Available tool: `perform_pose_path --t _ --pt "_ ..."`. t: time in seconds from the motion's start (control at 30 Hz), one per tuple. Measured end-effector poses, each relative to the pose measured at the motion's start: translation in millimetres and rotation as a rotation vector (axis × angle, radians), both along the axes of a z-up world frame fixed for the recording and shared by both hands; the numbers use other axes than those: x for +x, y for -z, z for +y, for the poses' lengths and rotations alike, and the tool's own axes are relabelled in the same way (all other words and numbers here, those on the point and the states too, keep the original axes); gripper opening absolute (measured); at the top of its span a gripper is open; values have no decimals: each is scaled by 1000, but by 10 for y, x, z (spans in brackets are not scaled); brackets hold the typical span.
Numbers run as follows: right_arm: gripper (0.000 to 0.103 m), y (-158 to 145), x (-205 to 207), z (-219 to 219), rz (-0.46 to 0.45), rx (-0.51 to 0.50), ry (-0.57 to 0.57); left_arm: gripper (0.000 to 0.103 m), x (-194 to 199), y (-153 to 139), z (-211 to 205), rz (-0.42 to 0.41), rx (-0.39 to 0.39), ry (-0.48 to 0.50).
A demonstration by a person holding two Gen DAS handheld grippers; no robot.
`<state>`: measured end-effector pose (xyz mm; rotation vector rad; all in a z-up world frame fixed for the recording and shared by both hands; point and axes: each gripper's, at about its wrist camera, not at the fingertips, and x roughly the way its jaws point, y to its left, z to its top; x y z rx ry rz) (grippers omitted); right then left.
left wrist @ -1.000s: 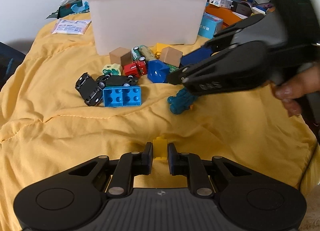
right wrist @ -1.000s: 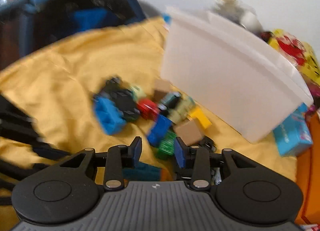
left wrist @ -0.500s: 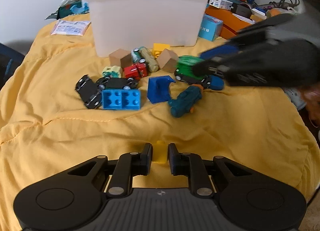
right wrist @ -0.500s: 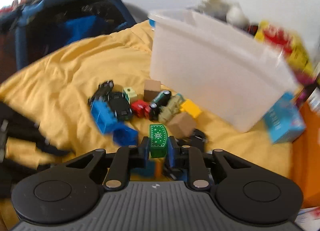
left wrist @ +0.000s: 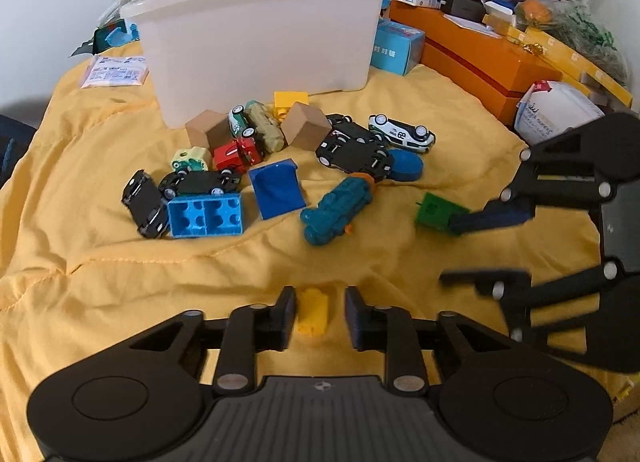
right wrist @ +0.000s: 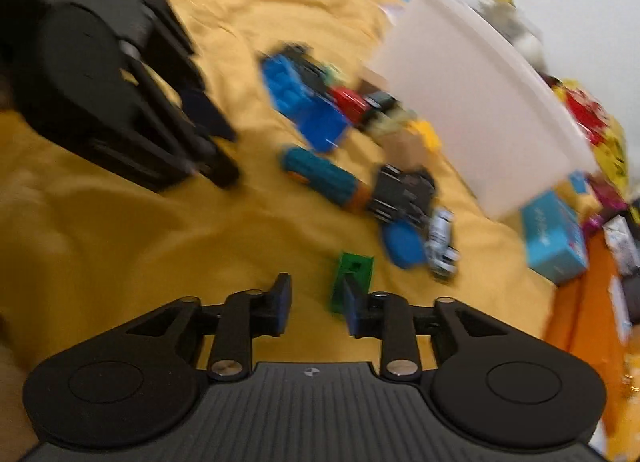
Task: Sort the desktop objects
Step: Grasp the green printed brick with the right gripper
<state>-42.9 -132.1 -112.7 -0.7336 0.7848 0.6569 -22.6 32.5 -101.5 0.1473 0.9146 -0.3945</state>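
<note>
My left claw (left wrist: 318, 312) has just been opening: half a second ago its pads pinched the small yellow plastic brick (left wrist: 313, 312), and now they stand clear of it on both sides, so the brick lies loose on the yellow quilted cloth (left wrist: 120, 286) between the open tips. I read that as a drop-off: this near patch of cloth looks like the spot I am sorting pieces onto.

My right claw (right wrist: 316, 302) has also just been opening. It pinched the small green plastic block (right wrist: 352, 278) half a second ago; now the gap is wide, the left pad is well off the block, and the block sits against the inner face of the right pad, seemingly resting on the cloth rather than gripped. In the left wrist view that green block (left wrist: 436, 211) lies just at the tip of the right claw's upper finger, off to my right.

Beyond both claws the unsorted heap waits: a teal toy figure (left wrist: 338, 209), a dark blue open brick (left wrist: 276, 193), a light blue studded brick (left wrist: 205, 215), several black toy cars (left wrist: 354, 147) and a white one (left wrist: 402, 133), with two tan wooden cubes further on.

Furthest stands the white plastic tub (left wrist: 256, 37), which nothing has entered in this view. Two pieces are placed; most of the sorting is still ahead.
</note>
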Motion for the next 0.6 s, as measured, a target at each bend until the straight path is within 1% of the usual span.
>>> perform_pose_path --t 0.03,0.1,0.23,0.3,0.37,0.47,0.6 --pt "34 -2 0 -17 17 27 16 40 -26 -8 10 -2 3 -4" --pt "34 0 32 -64 37 68 61 40 -59 -21 35 3 8 -15" --pt "34 -72 155 -234 49 170 179 40 -34 -9 61 7 1 -42" --pt "34 -105 178 -274 46 190 206 39 -11 15 52 16 2 -40" --pt "35 -104 203 -285 32 186 218 34 -5 46 28 24 7 -31" --pt "35 -88 266 -292 31 193 236 31 -13 69 6 20 21 -20" --pt "35 -7 360 -307 73 209 276 21 -7 66 14 22 16 -19"
